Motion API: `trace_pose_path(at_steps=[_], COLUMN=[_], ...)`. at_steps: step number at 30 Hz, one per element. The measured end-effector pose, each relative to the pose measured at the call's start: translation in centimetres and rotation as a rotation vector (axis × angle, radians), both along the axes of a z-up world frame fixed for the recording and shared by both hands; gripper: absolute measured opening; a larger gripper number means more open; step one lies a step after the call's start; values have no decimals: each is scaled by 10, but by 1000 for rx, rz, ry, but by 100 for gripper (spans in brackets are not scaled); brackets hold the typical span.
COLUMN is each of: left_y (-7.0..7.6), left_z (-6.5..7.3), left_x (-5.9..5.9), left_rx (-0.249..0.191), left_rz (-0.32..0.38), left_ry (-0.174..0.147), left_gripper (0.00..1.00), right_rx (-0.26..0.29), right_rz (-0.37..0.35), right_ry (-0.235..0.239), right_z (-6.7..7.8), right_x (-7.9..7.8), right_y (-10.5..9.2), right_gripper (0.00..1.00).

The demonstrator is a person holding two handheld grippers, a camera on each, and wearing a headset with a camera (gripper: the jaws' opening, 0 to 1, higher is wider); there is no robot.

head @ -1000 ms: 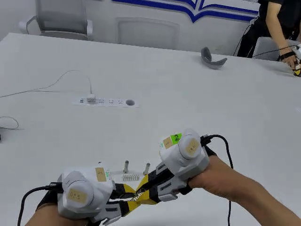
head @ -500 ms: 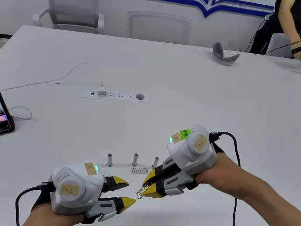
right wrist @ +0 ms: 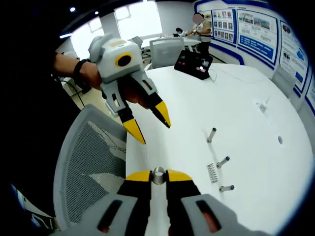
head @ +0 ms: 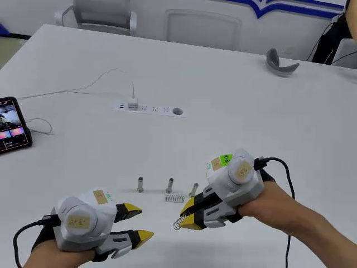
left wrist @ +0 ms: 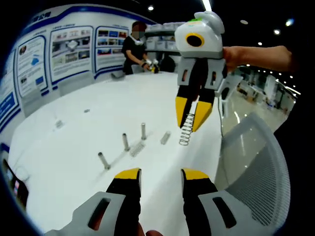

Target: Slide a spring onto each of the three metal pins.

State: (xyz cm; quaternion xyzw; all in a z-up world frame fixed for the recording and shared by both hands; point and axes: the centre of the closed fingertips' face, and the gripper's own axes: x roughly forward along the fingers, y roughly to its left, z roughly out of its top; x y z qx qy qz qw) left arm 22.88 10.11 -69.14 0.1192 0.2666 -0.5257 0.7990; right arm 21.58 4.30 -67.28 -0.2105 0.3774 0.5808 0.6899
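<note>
You've got pwr strip (head: 146,108) upper centre, lit phone (head: 12,124) left edge, grey curved obj (head: 280,61) upper right, chair (head: 100,14) top left.

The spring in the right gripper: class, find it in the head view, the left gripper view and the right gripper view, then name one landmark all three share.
Head view: held spring at lower centre, slanting down-left from the right gripper.
Left gripper view: held spring right of centre, hanging between yellow tips.
Right gripper view: held spring at bottom centre, seen end-on.
Shared landmark: loose spring lying by the pins.
</note>
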Motion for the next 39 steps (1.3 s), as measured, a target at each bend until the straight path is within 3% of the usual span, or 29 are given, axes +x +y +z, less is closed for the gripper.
trace_pose_path(at_steps=[18,39], left_y=[46,79], left_z=[-17,-25], left_x=[20,35], left_rx=[21,2], left_rz=[166,303], left_ry=[32,72], left_gripper=[47,63], right_rx=[-24,-76], right_rz=[18,20], right_ry=[-4,-38], right_z=[-15,-30], right_x=[33,85], right_y=[14,28], right_gripper=[12,12])
